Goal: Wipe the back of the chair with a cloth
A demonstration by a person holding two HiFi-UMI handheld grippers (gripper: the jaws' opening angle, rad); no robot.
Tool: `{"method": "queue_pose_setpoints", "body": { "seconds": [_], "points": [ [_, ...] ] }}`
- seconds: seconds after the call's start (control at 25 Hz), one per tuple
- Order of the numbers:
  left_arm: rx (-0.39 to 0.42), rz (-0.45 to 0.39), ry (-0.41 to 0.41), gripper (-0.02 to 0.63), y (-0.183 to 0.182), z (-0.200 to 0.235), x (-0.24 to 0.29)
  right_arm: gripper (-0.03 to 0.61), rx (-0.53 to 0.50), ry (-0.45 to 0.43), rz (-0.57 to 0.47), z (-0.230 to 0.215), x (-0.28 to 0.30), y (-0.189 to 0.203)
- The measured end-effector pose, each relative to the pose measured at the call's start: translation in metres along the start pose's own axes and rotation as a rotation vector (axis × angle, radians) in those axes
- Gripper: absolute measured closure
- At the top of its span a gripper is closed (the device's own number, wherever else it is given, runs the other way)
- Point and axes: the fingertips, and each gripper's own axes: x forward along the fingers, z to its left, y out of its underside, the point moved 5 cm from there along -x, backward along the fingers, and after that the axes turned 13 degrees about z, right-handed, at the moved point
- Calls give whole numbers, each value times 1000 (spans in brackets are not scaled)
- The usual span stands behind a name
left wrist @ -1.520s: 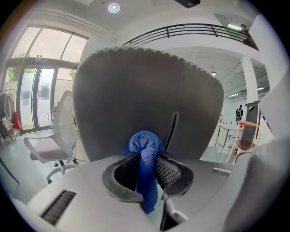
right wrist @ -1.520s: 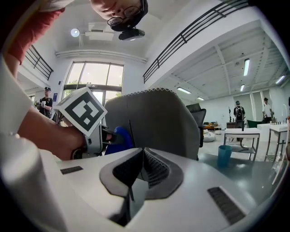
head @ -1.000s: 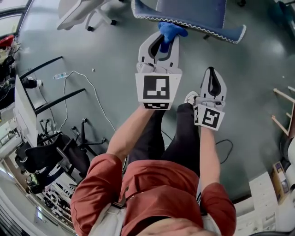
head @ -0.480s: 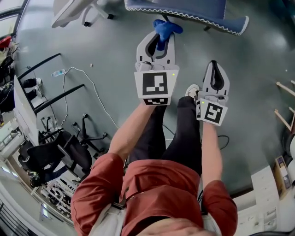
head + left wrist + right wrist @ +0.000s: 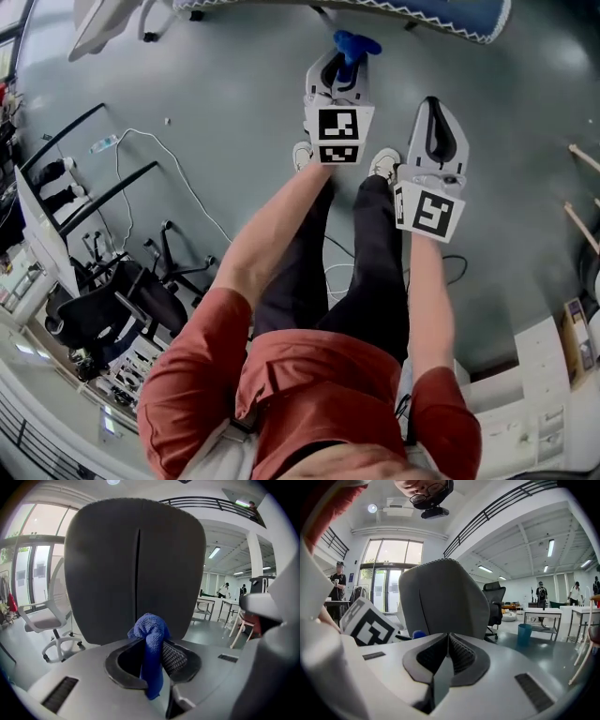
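Pressure must go through the bunched blue terry cloth (image 5: 149, 632), pinched in the jaws of the left gripper (image 5: 151, 660) just before the dark grey padded chair back (image 5: 136, 559) (contact unclear); sweep flat across it; right gripper (image 5: 446, 658), jaws pressed together on nothing, idles farther from that back.
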Motion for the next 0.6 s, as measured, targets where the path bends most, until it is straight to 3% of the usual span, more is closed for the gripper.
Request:
{"method": "queue_pose_setpoints", "body": {
  "seconds": [0.16,0.44,0.6],
  "points": [
    [-12,24,-32,525,18,4,45,554,-2,5,8,-14,17,9],
    [8,50,-70,525,16,14,95,554,-21,0,11,-31,44,13],
    [-23,81,-69,525,15,19,111,554,-18,-7,17,-30,47,16]
  ]
}}
